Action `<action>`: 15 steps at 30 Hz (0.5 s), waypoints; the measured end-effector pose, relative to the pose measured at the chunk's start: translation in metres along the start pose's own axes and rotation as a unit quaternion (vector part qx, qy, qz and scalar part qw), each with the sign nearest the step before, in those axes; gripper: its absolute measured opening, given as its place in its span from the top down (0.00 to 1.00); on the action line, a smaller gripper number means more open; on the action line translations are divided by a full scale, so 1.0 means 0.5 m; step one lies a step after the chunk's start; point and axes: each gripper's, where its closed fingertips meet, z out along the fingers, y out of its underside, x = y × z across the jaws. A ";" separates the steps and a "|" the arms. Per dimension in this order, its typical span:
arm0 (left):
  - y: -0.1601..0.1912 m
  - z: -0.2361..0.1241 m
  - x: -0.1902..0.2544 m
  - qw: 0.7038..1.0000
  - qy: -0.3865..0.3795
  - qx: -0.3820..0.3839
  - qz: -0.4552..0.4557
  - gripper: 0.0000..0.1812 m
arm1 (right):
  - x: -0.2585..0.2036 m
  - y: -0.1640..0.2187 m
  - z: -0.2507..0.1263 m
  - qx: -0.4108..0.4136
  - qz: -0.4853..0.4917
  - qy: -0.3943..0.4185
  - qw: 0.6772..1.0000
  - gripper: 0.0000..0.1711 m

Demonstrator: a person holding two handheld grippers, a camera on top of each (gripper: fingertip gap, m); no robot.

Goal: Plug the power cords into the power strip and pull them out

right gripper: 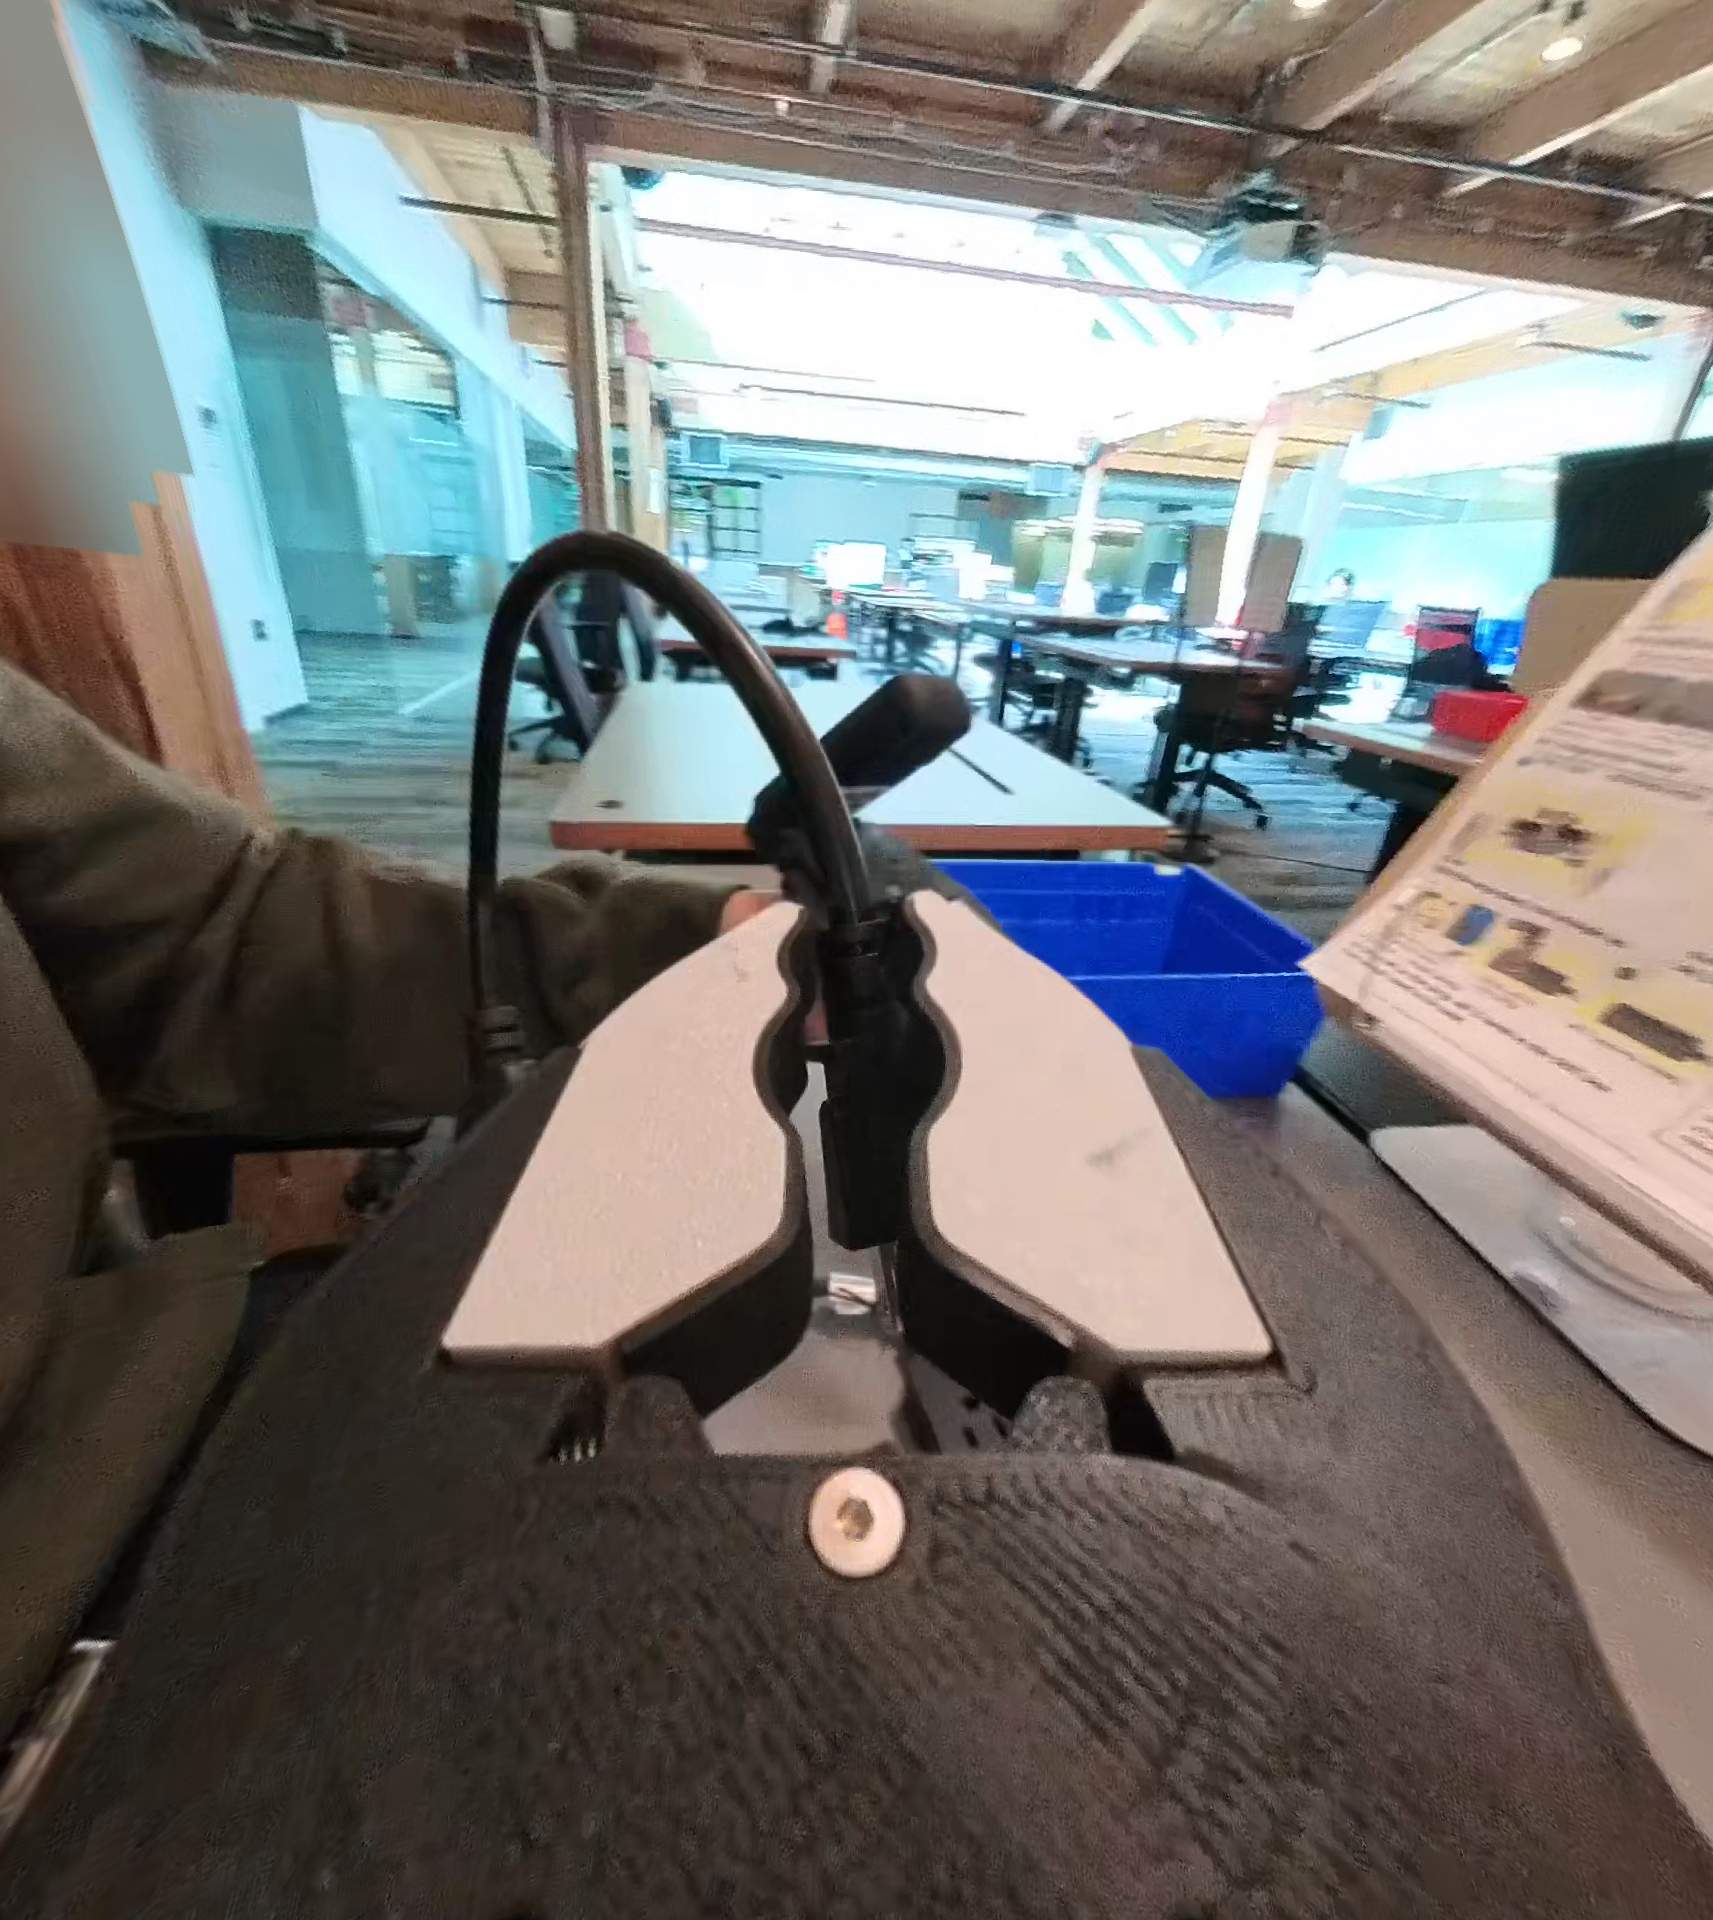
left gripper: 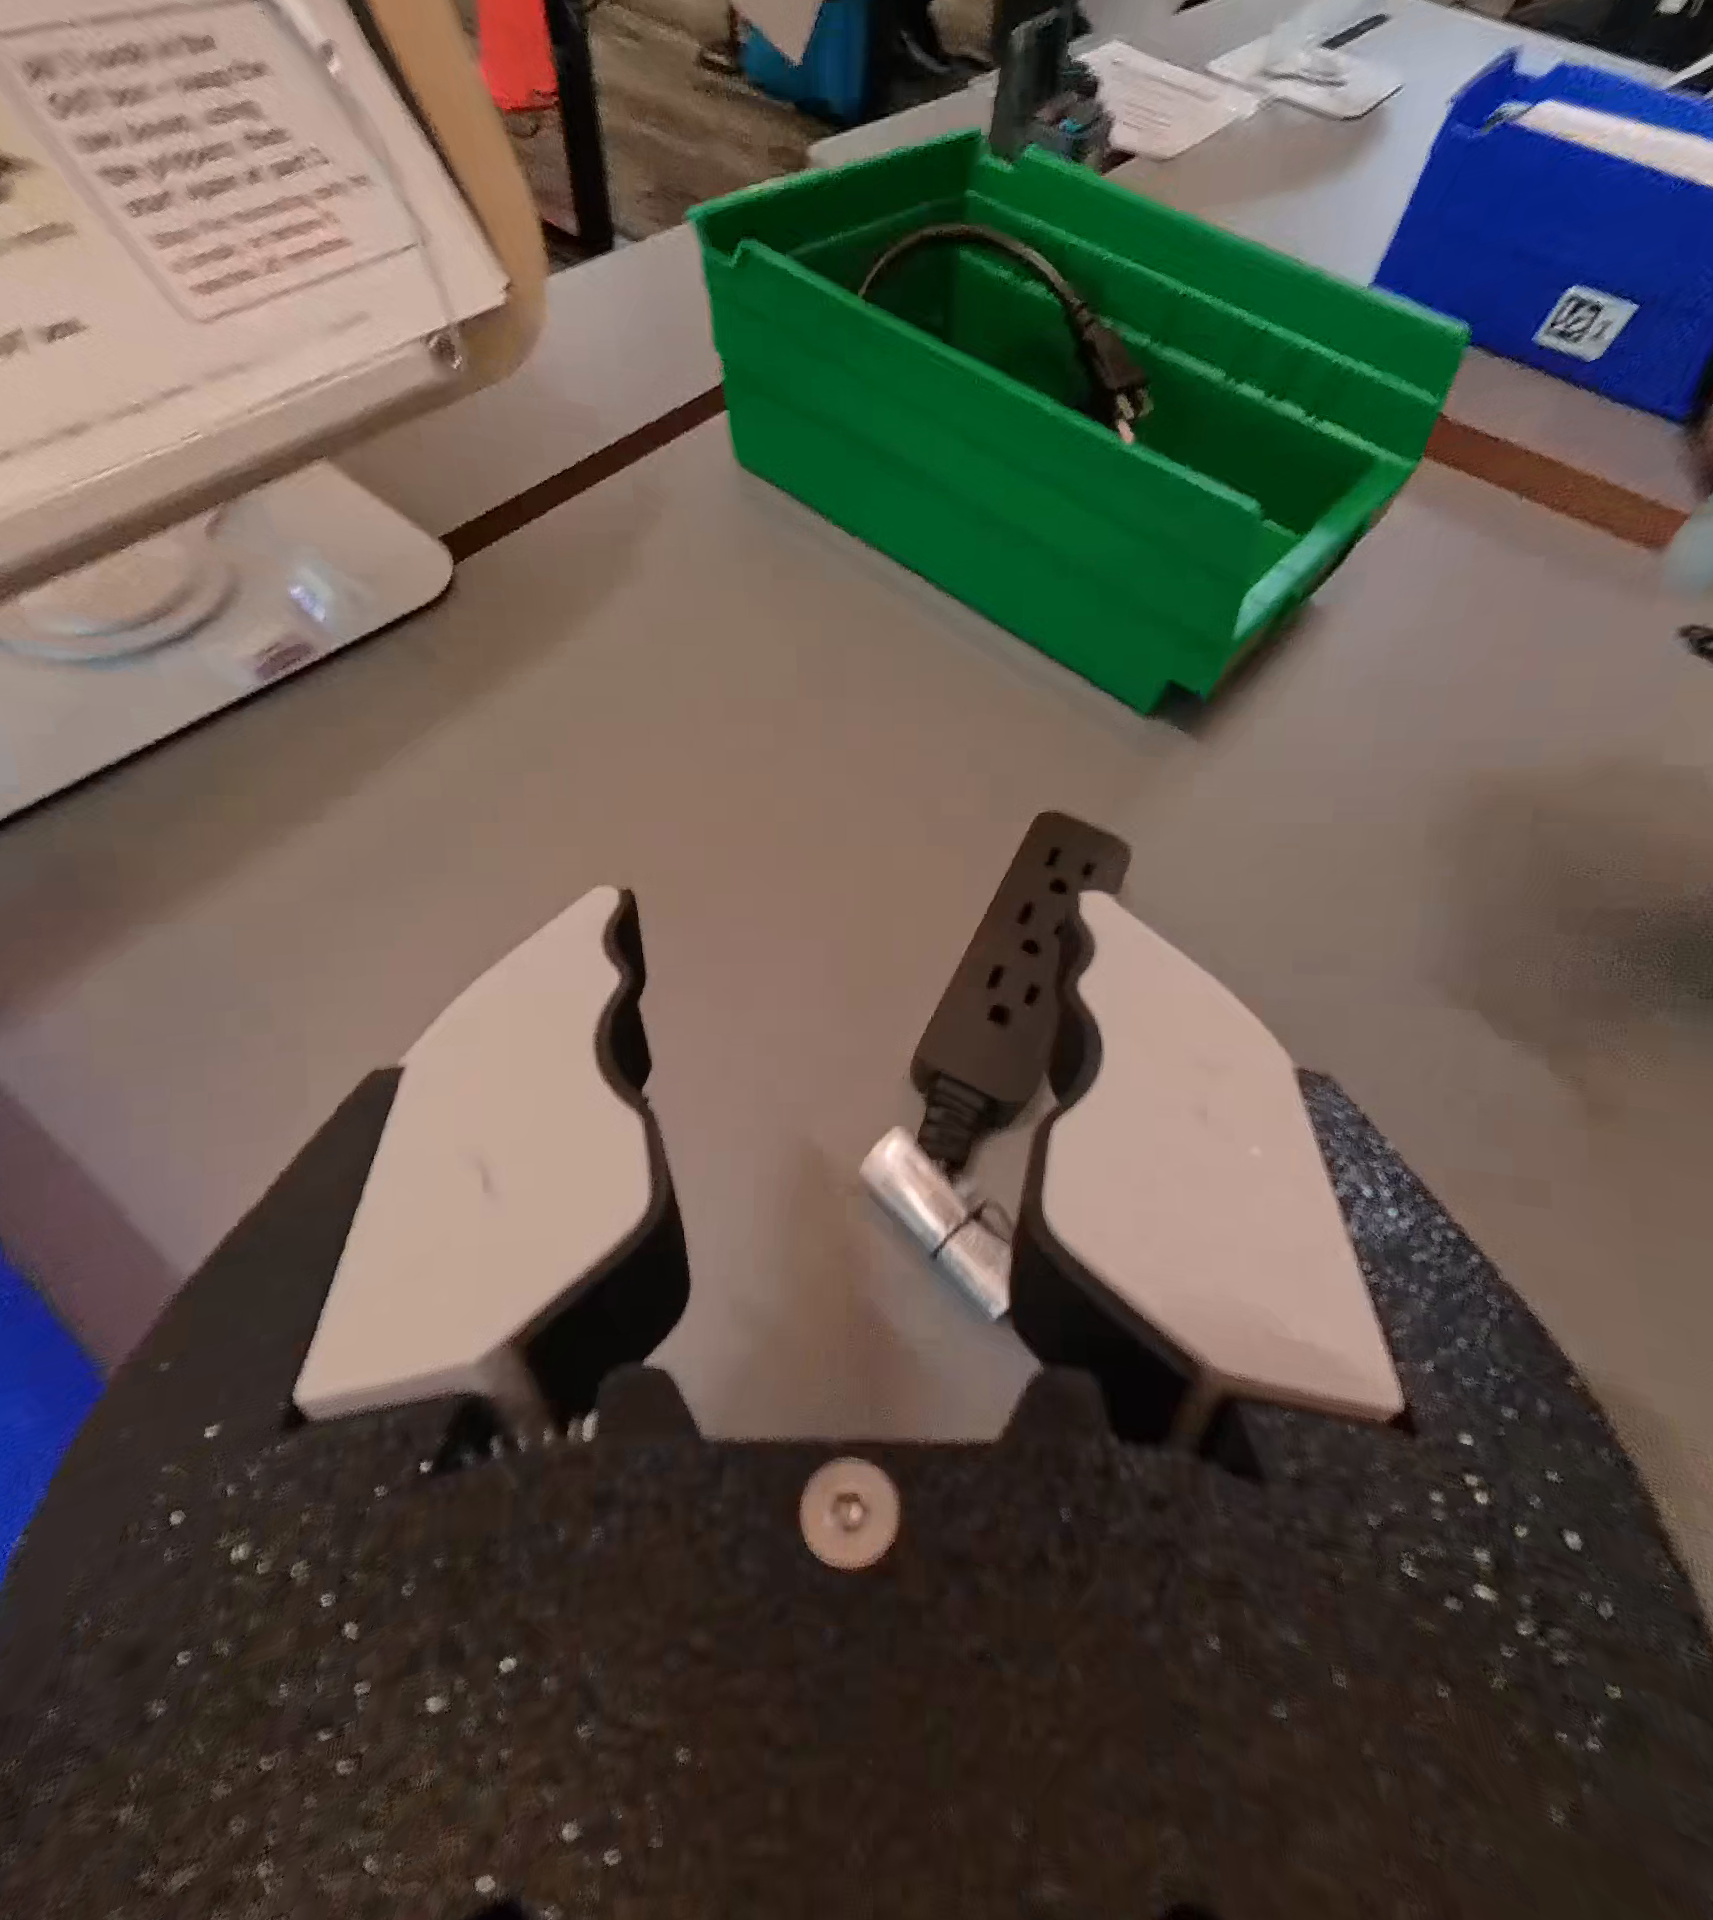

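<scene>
A black power strip [left gripper: 1023, 966] lies on the grey table [left gripper: 727, 727], its outlets facing up, with a silver tag [left gripper: 935, 1226] on its cable. My left gripper [left gripper: 852, 925] is open and empty above the table; its right finger [left gripper: 1174, 1143] is beside the strip. My right gripper [right gripper: 857, 914] is shut on the black plug [right gripper: 867, 1081] of a power cord [right gripper: 561, 603], which arcs up and to the left. Another black power cord [left gripper: 1039, 301] lies in a green bin [left gripper: 935, 499].
An instruction sheet on a white stand [left gripper: 156, 260] is at the left, also in the right wrist view [right gripper: 1610, 883]. Blue bins [left gripper: 1579, 229] [right gripper: 1143, 956] sit at the table's edges. A person's olive sleeve [right gripper: 208, 883] is close by. Office desks stand beyond.
</scene>
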 end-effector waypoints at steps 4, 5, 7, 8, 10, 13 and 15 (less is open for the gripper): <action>0.087 -0.022 0.010 0.999 -0.005 -0.039 0.003 0.58 | 0.092 -0.087 -0.114 -0.054 -0.036 0.162 0.985 0.92; 0.108 -0.028 0.016 0.999 -0.008 -0.047 0.012 0.58 | 0.126 -0.101 -0.155 -0.076 -0.038 0.220 0.972 0.92; 0.138 -0.037 0.031 0.998 -0.006 -0.053 0.023 0.58 | 0.184 -0.125 -0.238 -0.106 -0.036 0.316 0.942 0.92; 0.149 -0.042 0.039 0.998 -0.002 -0.054 0.026 0.58 | 0.212 -0.130 -0.280 -0.120 -0.031 0.357 0.926 0.92; 0.168 -0.046 0.045 0.998 -0.002 -0.057 0.027 0.58 | 0.260 -0.125 -0.349 -0.144 -0.008 0.411 0.900 0.92; 0.176 -0.046 0.056 0.999 0.007 -0.050 0.015 0.58 | 0.316 -0.084 -0.415 -0.192 0.039 0.454 0.869 0.92; 0.172 -0.048 0.062 0.999 0.011 -0.040 0.018 0.58 | 0.350 -0.036 -0.443 -0.224 0.079 0.466 0.852 0.92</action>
